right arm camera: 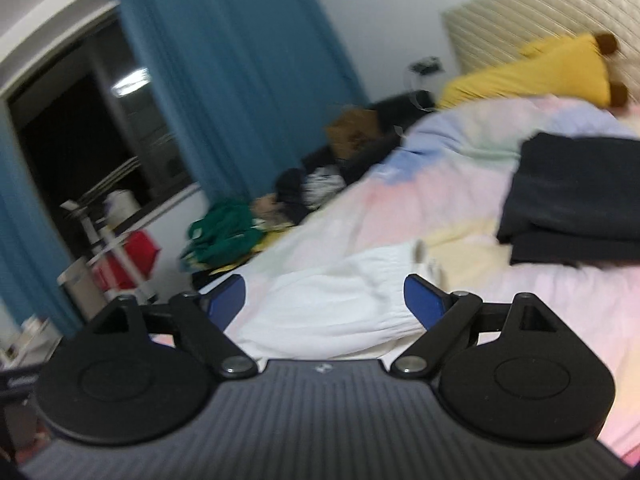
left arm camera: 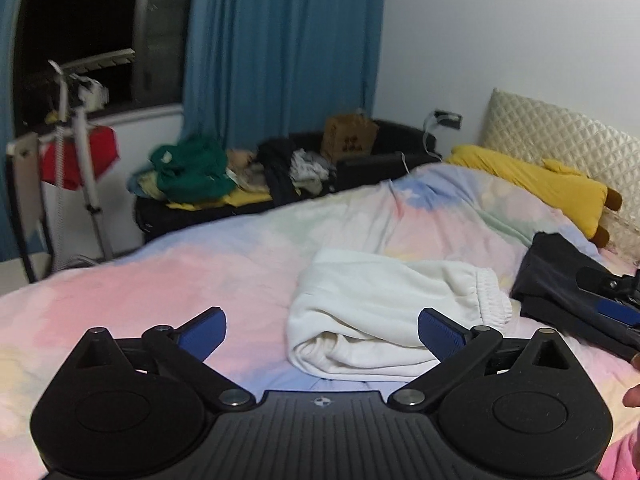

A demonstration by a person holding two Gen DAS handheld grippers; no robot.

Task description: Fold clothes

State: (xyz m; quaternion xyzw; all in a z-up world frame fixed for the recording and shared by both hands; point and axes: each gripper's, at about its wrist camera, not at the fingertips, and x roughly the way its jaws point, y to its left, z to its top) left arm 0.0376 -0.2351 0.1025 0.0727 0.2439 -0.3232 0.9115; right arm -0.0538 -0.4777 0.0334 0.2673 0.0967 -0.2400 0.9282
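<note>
- Left gripper (left arm camera: 322,332) and right gripper (right arm camera: 323,300) both had jaws spread, holding nothing.
- Folded white sweatpants (left arm camera: 384,312) lay on pastel duvet (left arm camera: 200,280), near folded dark garment (left arm camera: 560,280).
- Risk: soft bundle might unroll if pinched by one layer.
- Right view blurred; aim uncertain.

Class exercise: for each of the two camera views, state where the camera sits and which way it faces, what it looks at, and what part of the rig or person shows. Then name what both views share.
Left wrist: sits on the left gripper, facing across the bed toward the curtain; sees the white garment; its open fingers show, the right gripper at the right edge.
Right wrist: sits on the right gripper, tilted, blurred; looks over the white garment; open fingers show.
Shared: white garment, dark folded garment, yellow plush.
</note>
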